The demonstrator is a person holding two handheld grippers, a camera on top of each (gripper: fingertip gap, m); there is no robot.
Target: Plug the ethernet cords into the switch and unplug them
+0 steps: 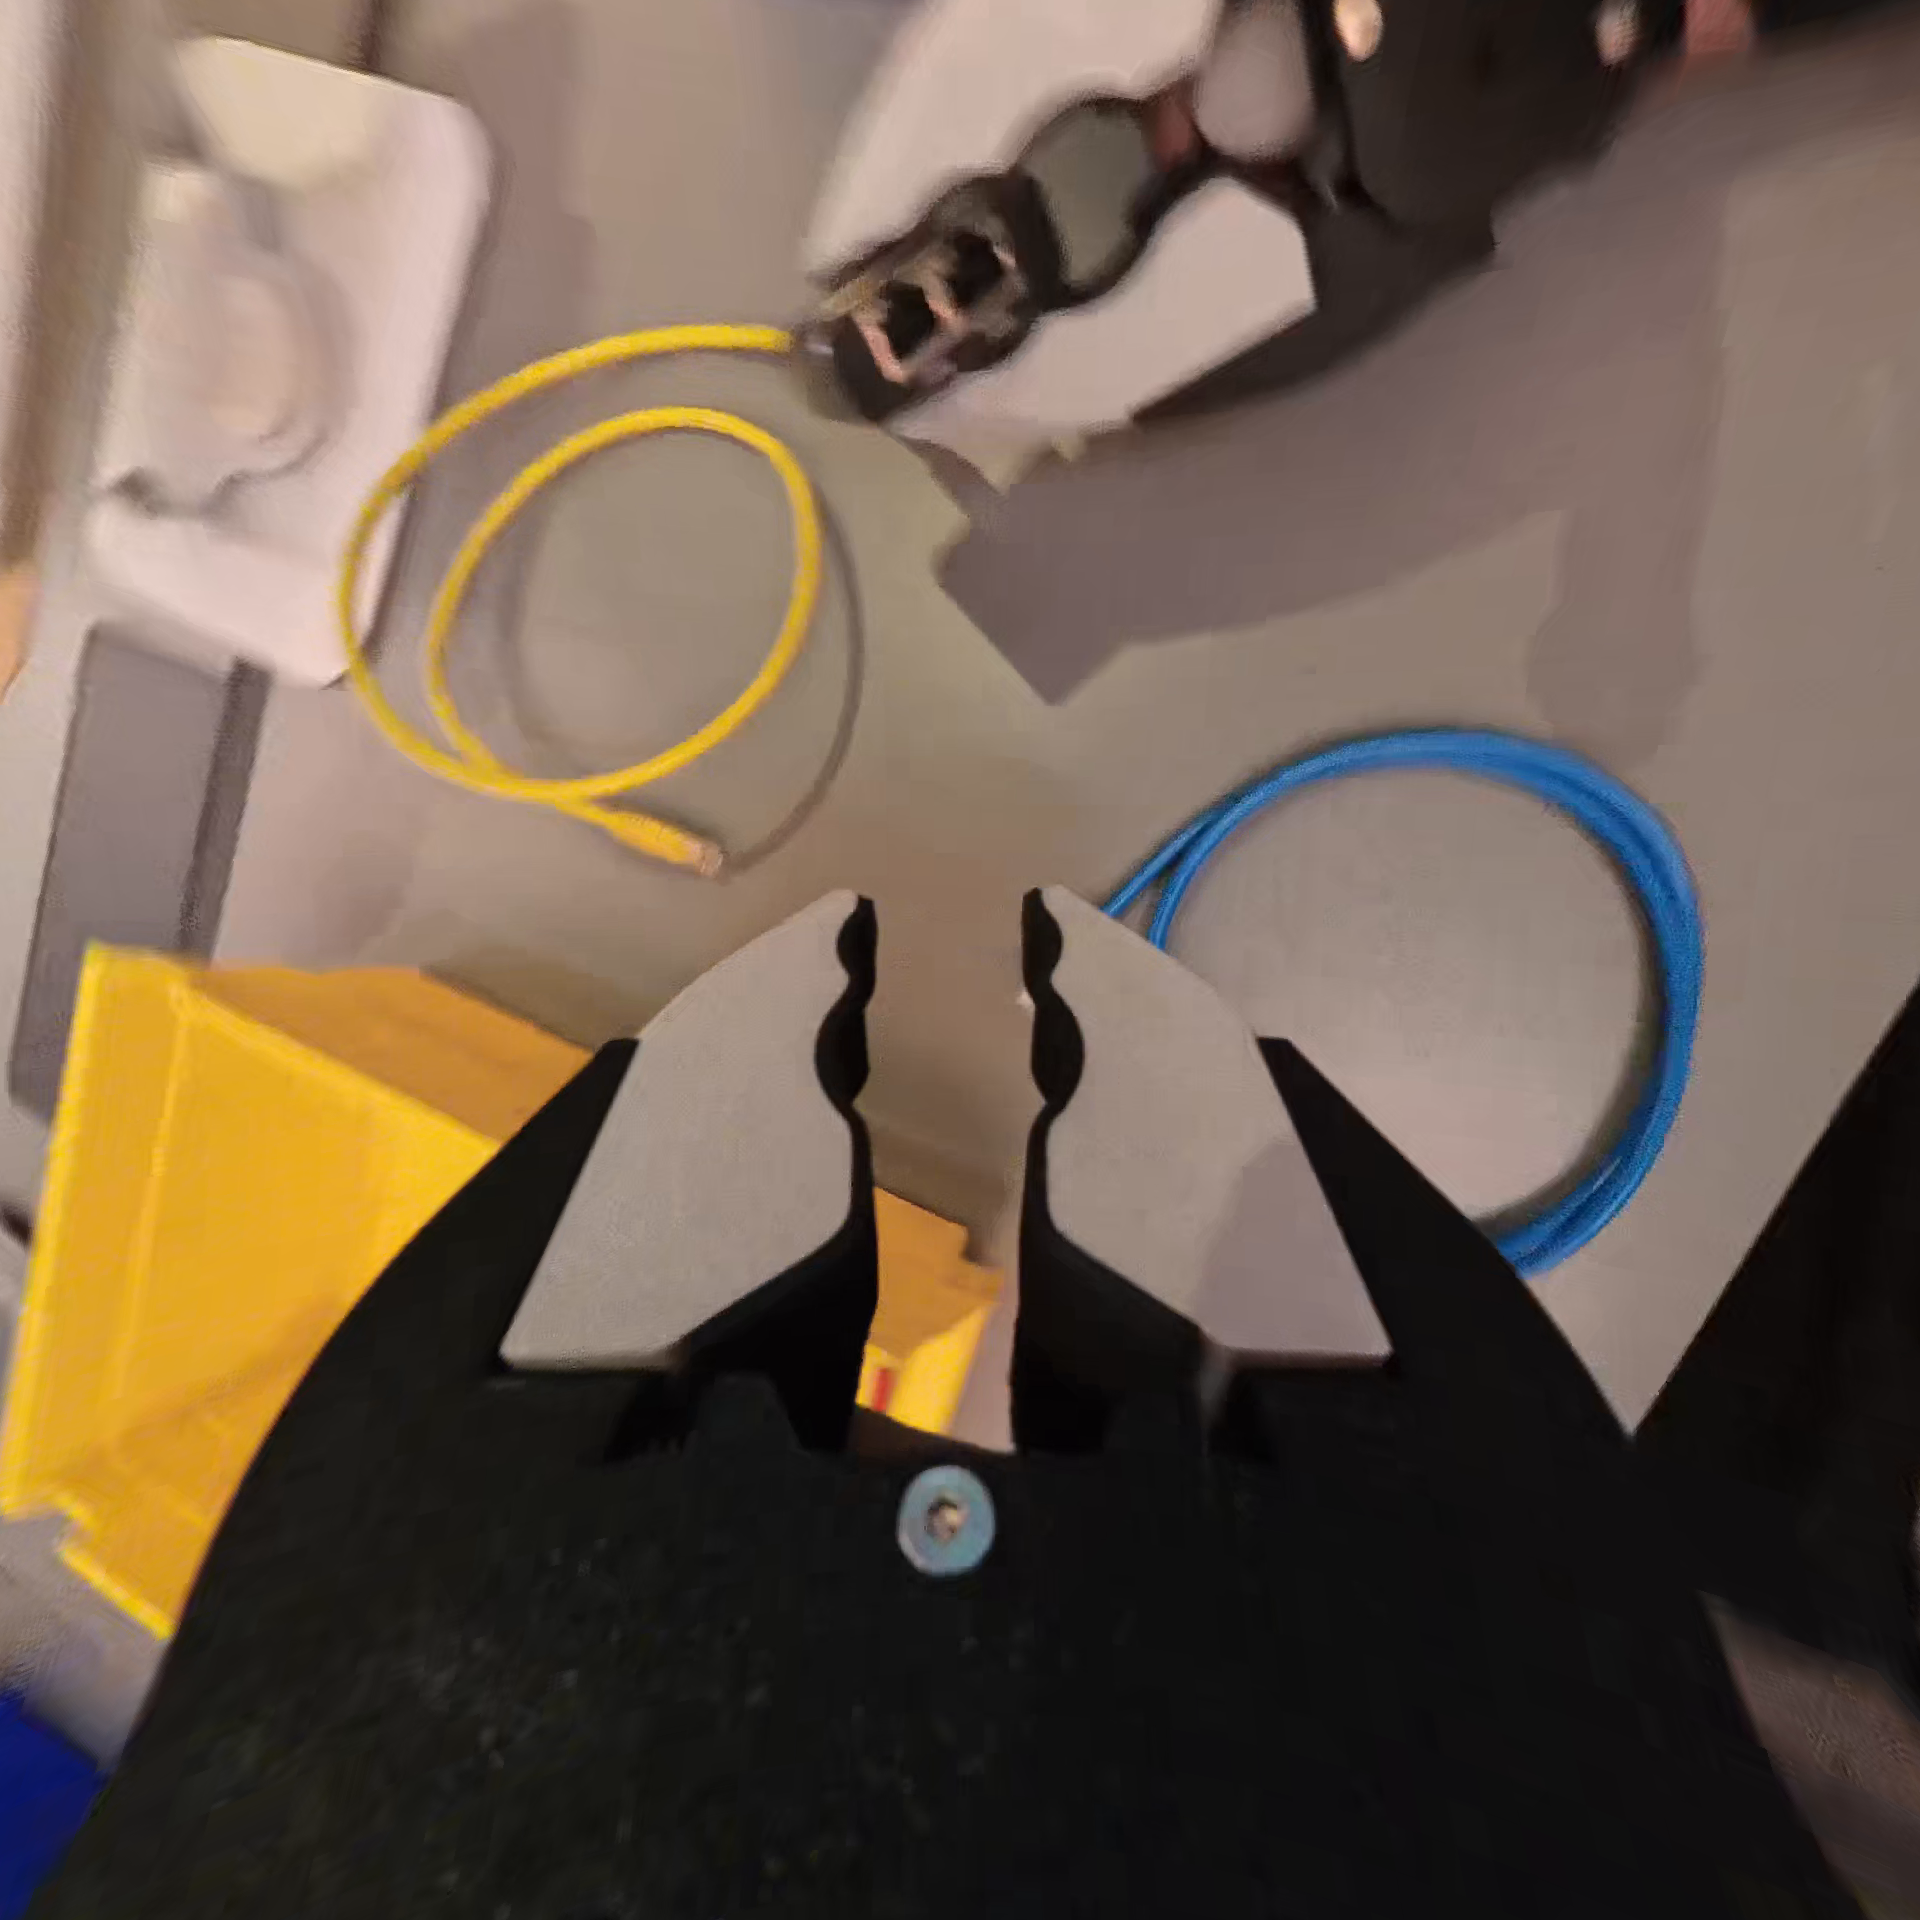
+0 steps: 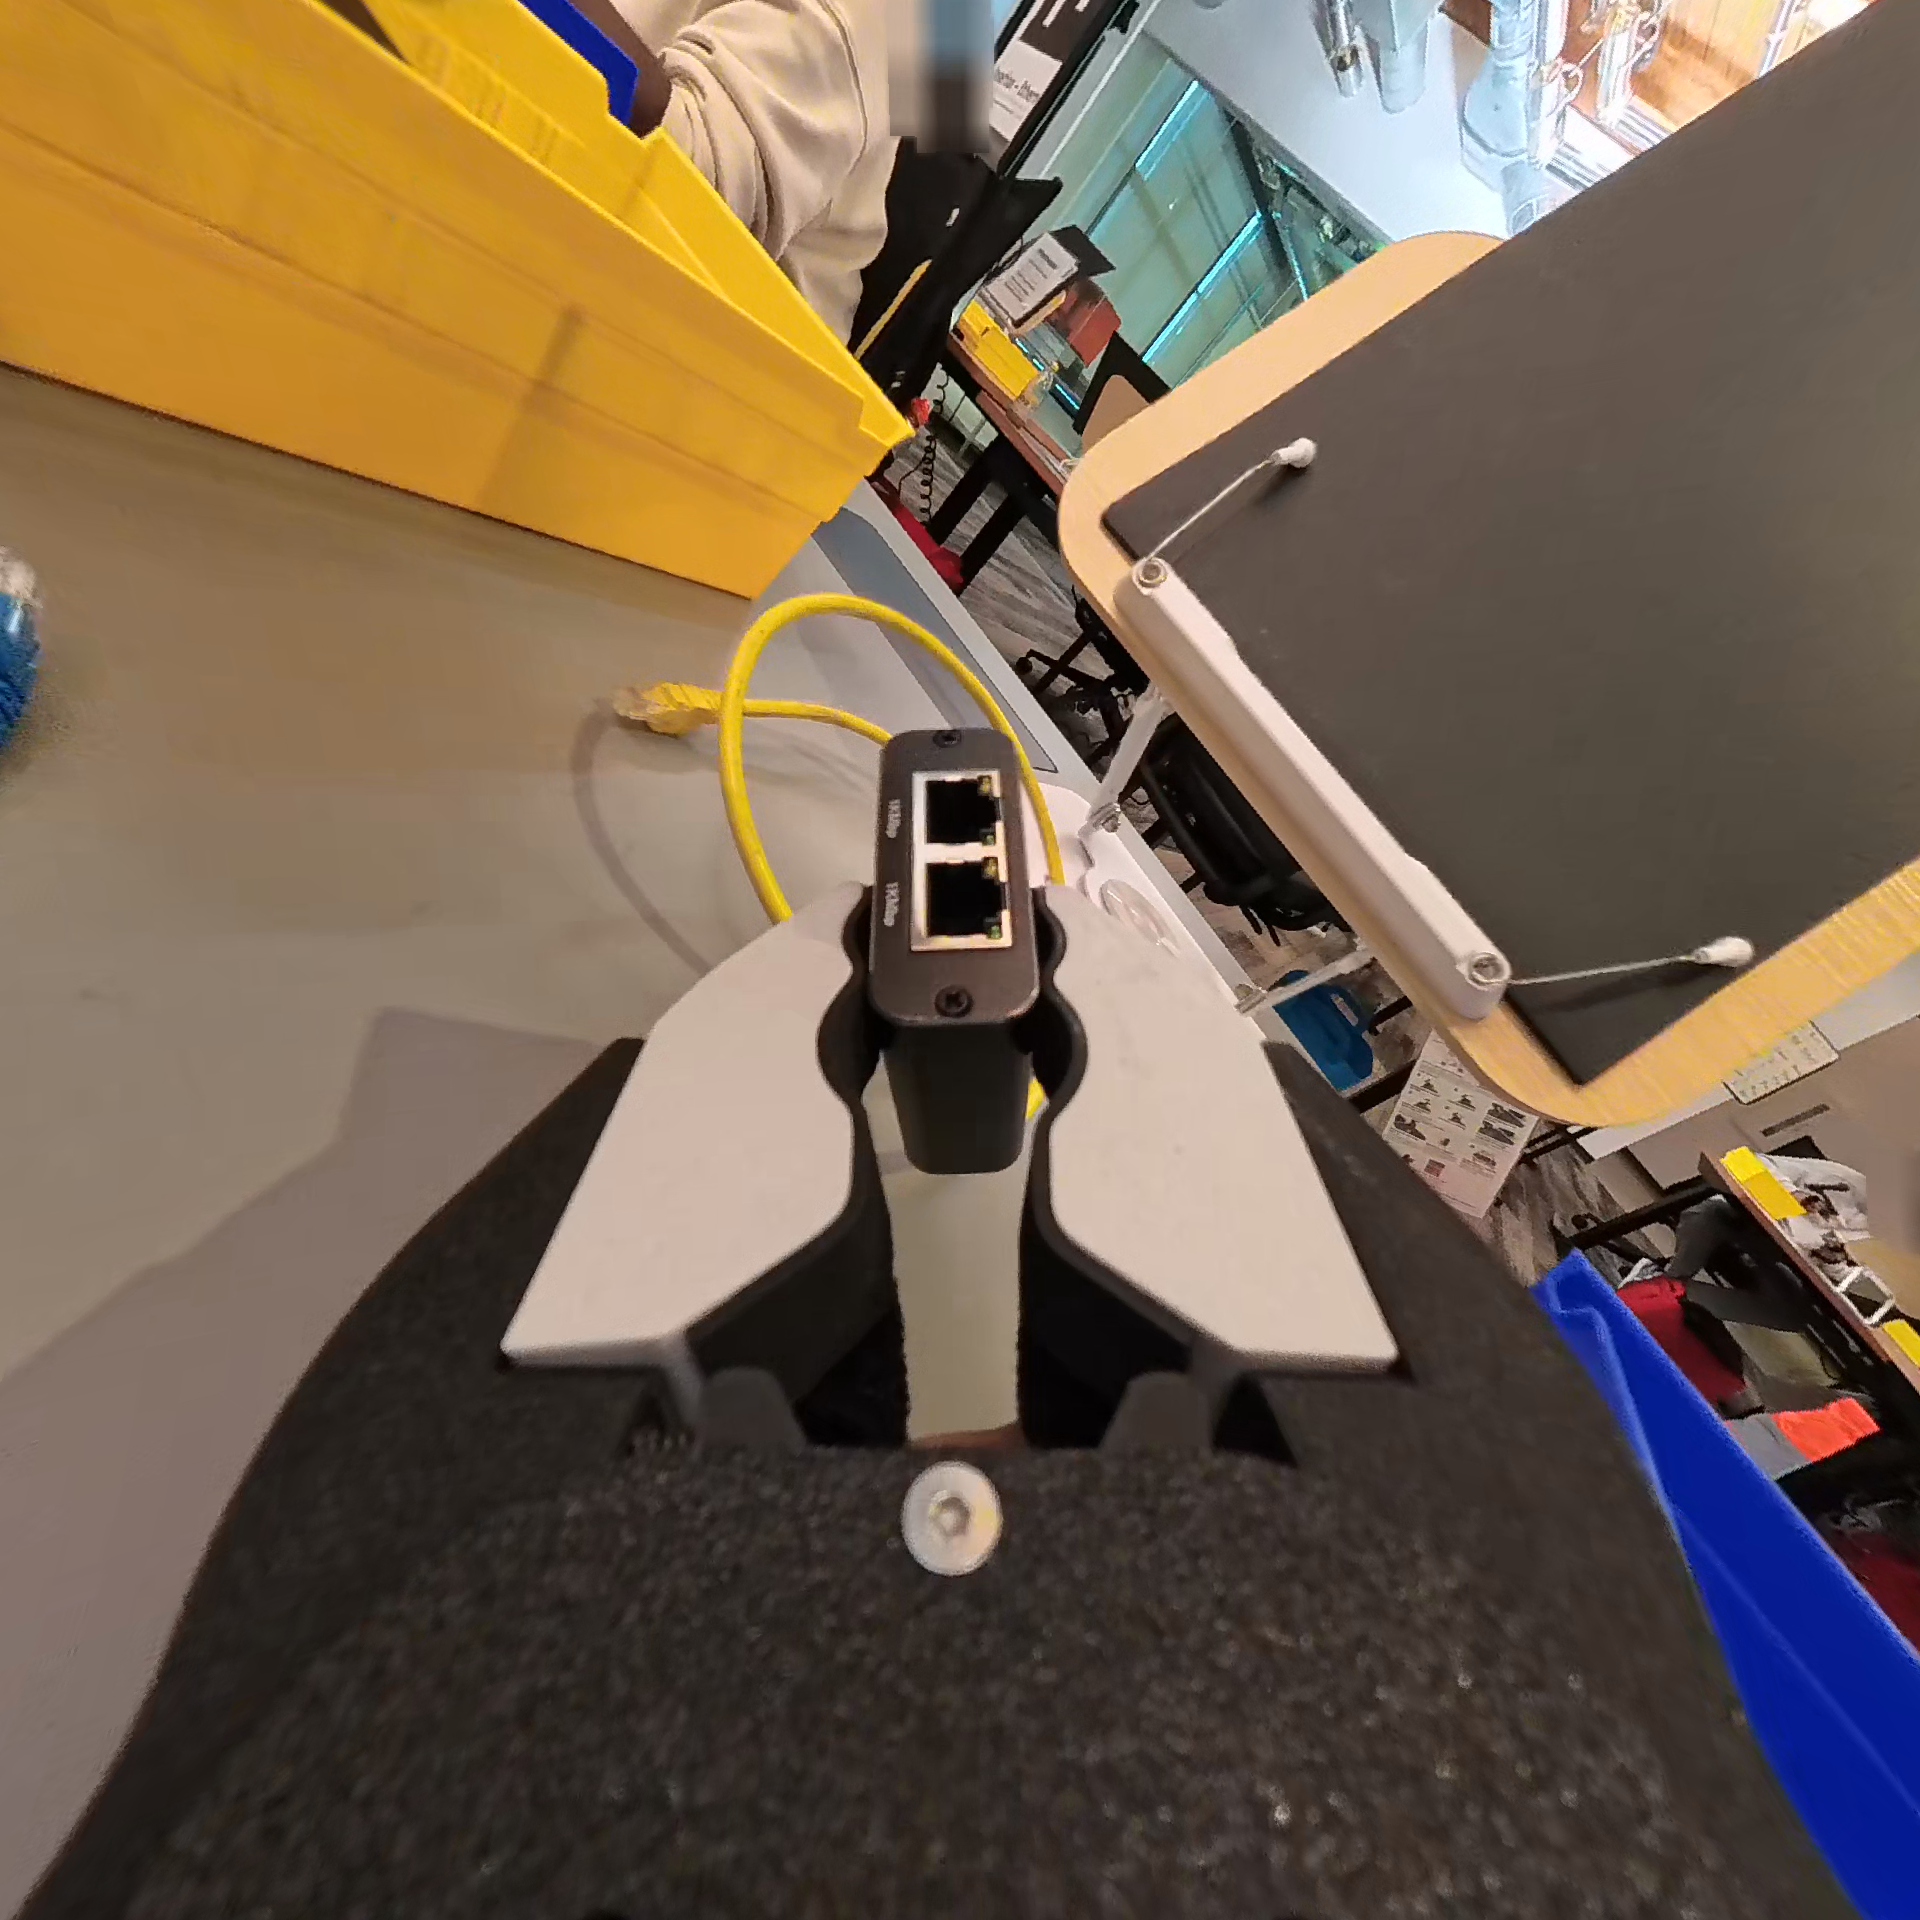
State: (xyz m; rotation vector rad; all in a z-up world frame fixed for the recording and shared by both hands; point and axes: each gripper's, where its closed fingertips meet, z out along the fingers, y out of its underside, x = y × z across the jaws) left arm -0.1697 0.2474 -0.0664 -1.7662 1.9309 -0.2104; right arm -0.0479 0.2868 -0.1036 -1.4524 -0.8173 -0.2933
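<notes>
My right gripper (image 2: 954,914) is shut on a small black switch (image 2: 954,883), held above the table with its two empty ports facing the camera. The switch (image 1: 925,312) also shows far off in the left wrist view, blurred, between the other gripper's fingers. A yellow ethernet cord (image 1: 582,613) lies looped on the grey table, its free plug (image 1: 675,847) just ahead of my left gripper (image 1: 948,914). The cord's other end runs up to the switch. My left gripper is open and empty above the table. A coiled blue cord (image 1: 1558,935) lies to its right.
A yellow bin (image 1: 239,1226) stands at the lower left of the left wrist view and along the back (image 2: 416,281) in the right wrist view. A white tray (image 1: 281,343) sits at the far left. A blue bin (image 2: 1766,1610) is at the right. A person's sleeve (image 2: 779,114) is behind. My hands' fingertips stand some 15 cm from each other.
</notes>
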